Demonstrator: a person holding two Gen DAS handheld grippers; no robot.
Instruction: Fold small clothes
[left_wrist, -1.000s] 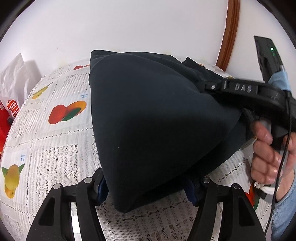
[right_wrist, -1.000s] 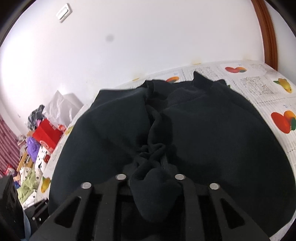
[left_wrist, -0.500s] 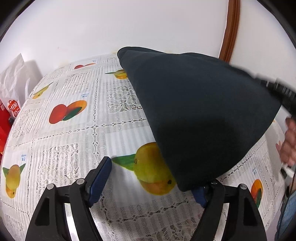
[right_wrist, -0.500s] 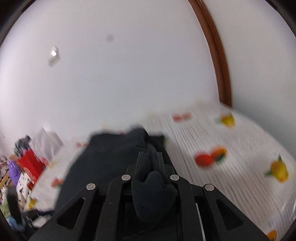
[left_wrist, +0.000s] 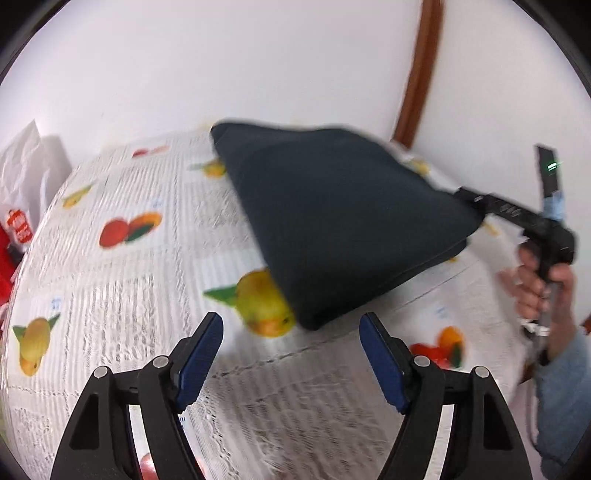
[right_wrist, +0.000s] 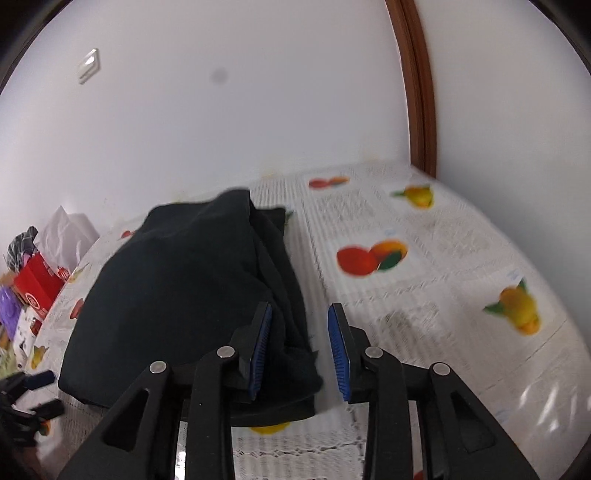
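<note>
A dark navy garment (left_wrist: 332, 221) lies folded on the fruit-print tablecloth (left_wrist: 122, 295). In the left wrist view my left gripper (left_wrist: 291, 319) hovers above the cloth's near corner. Its jaws stand wide and are closing a little, and the blue pads (left_wrist: 201, 350) touch nothing. The right gripper (left_wrist: 513, 212), held by a hand (left_wrist: 535, 288), reaches the garment's right corner. In the right wrist view my right gripper (right_wrist: 300, 325) is opening. A thick edge of the garment (right_wrist: 184, 288) lies between its jaws against the left pad (right_wrist: 263, 343), and the right pad is clear of it.
The table meets a white wall (right_wrist: 258, 110) at the back, with a brown door frame (right_wrist: 417, 92) in the corner. Beyond the table's left edge are a red box (right_wrist: 37, 284), a white bag (left_wrist: 26, 173) and other clutter. Bare tablecloth (right_wrist: 443, 277) spreads right of the garment.
The garment has been carried over to the right and laid down folded. My left gripper let go of it and drew back and up. My right gripper's jaws, shut on bunched cloth before, have parted.
</note>
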